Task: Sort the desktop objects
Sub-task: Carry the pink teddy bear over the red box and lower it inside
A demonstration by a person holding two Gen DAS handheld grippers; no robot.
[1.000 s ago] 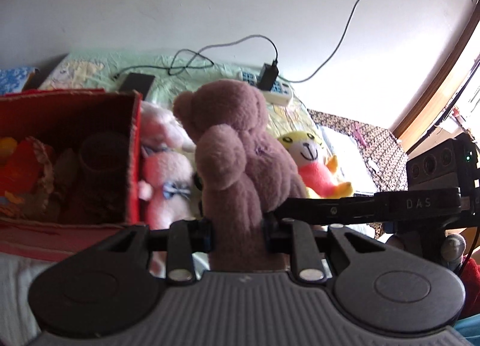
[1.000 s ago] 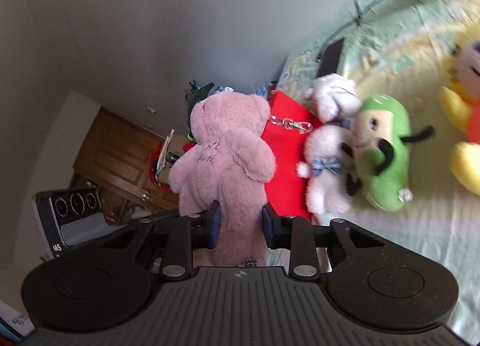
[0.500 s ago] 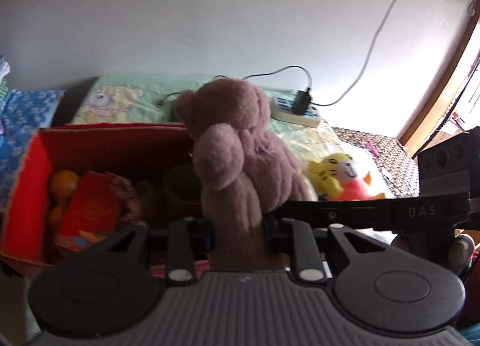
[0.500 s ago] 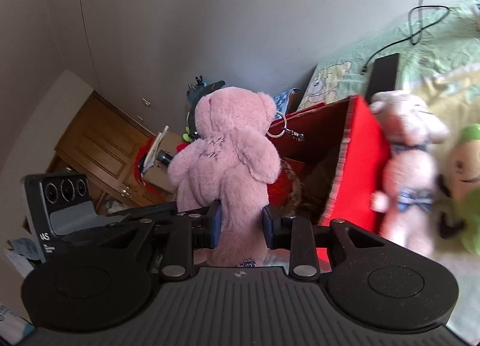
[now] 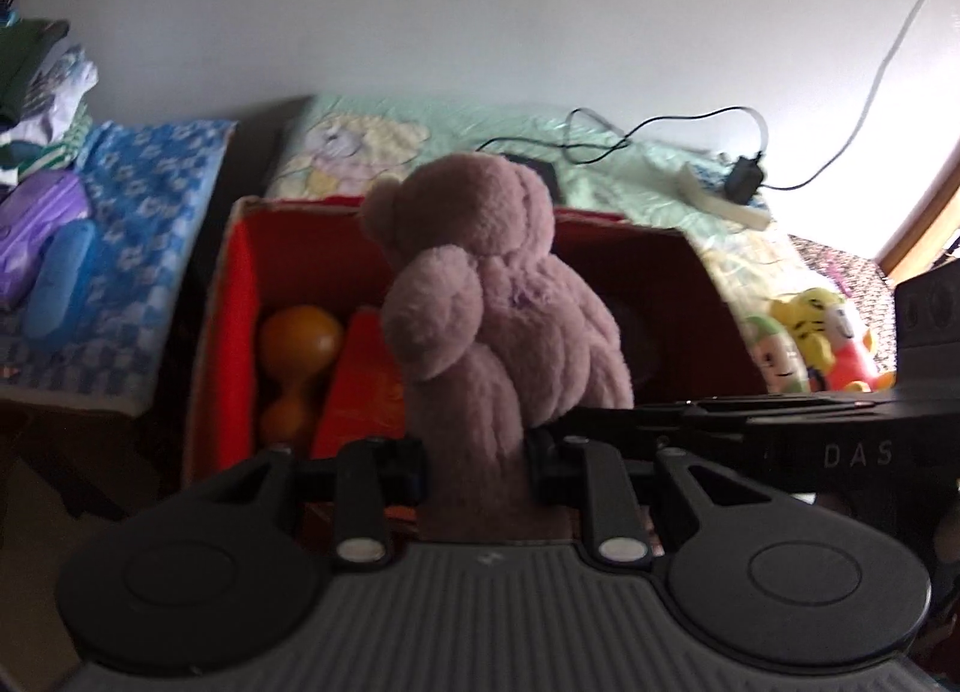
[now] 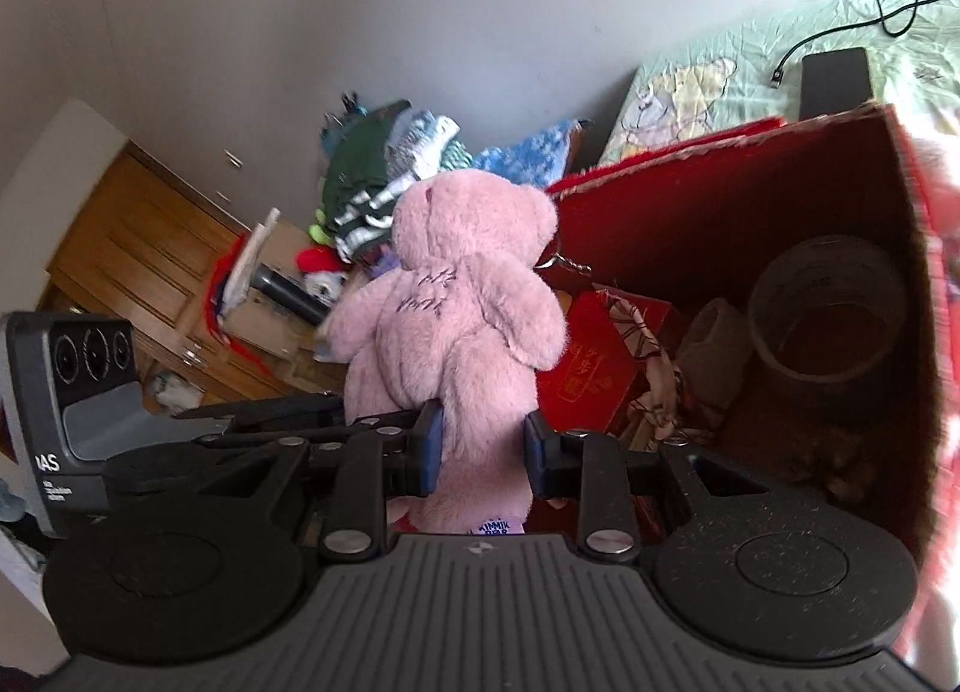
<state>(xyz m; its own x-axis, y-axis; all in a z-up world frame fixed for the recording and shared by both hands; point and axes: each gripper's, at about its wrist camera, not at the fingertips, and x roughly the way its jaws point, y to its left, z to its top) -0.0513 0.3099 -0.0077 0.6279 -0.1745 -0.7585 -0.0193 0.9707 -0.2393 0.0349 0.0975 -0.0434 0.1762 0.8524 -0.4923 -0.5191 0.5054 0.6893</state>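
1. Left wrist view: the left gripper (image 5: 480, 464) is clamped on the pink teddy bear (image 5: 498, 296), held upright over the red box (image 5: 222, 296).
2. Right wrist view: the right gripper (image 6: 483, 446) squeezes the same bear, it seems.
3. Box already holds an orange toy (image 5: 297, 356) at 9 o'clock and a tape roll (image 6: 825, 314).
4. Plush toys (image 5: 810, 338) at 3 o'clock remain unsorted.
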